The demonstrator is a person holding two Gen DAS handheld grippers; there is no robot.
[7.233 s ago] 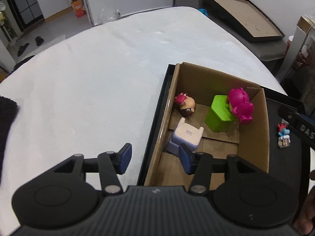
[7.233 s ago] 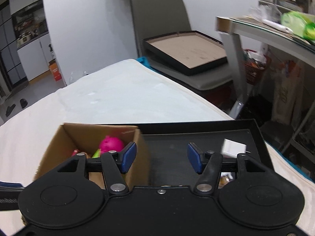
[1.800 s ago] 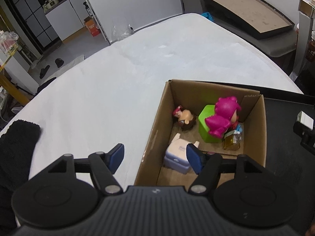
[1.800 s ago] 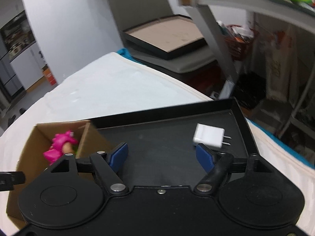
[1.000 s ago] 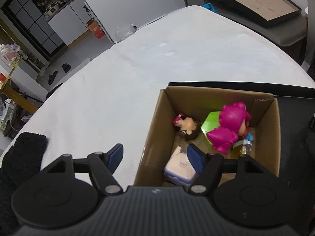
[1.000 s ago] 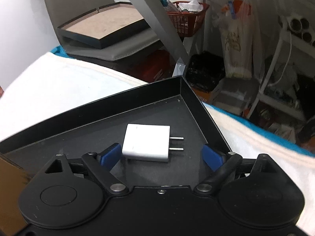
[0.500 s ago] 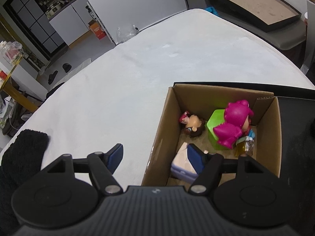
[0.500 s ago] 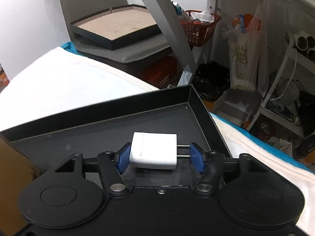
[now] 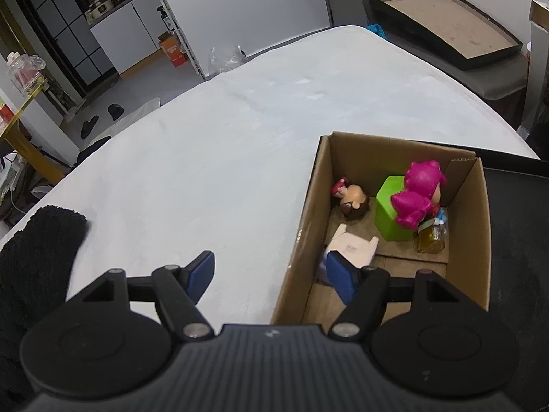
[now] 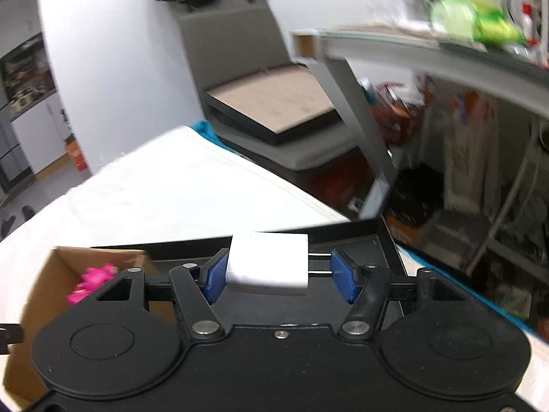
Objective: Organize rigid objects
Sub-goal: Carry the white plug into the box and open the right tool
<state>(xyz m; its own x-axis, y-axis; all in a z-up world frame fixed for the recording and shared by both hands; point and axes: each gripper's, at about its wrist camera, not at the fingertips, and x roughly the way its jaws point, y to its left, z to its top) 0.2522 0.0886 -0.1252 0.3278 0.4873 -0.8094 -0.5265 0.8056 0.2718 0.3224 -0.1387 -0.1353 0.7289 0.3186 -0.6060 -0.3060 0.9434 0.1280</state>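
Note:
My right gripper [image 10: 279,276] is shut on a white plug adapter [image 10: 267,263], its prongs against the right pad, held in the air above the black tray [image 10: 360,240]. The cardboard box [image 9: 466,240] sits on the tray's left side and shows in the right wrist view as well [image 10: 37,292]. Inside it lie a pink figure [image 9: 417,194], a green block [image 9: 391,214], a small doll head [image 9: 353,201], a pale lilac toy [image 9: 351,245] and a little amber bottle [image 9: 430,237]. My left gripper [image 9: 271,276] hangs open over the box's near left wall, holding nothing.
The white padded table [image 9: 192,158] spreads left of the box. A black fuzzy cloth [image 9: 37,247] lies at its left edge. Beyond the table stand a grey chair bearing a framed board [image 10: 274,103] and a cluttered desk [image 10: 429,51].
The right gripper closed on the white adapter and lifted it off the black tray, swinging left toward the box. The left gripper drifted slightly, still open.

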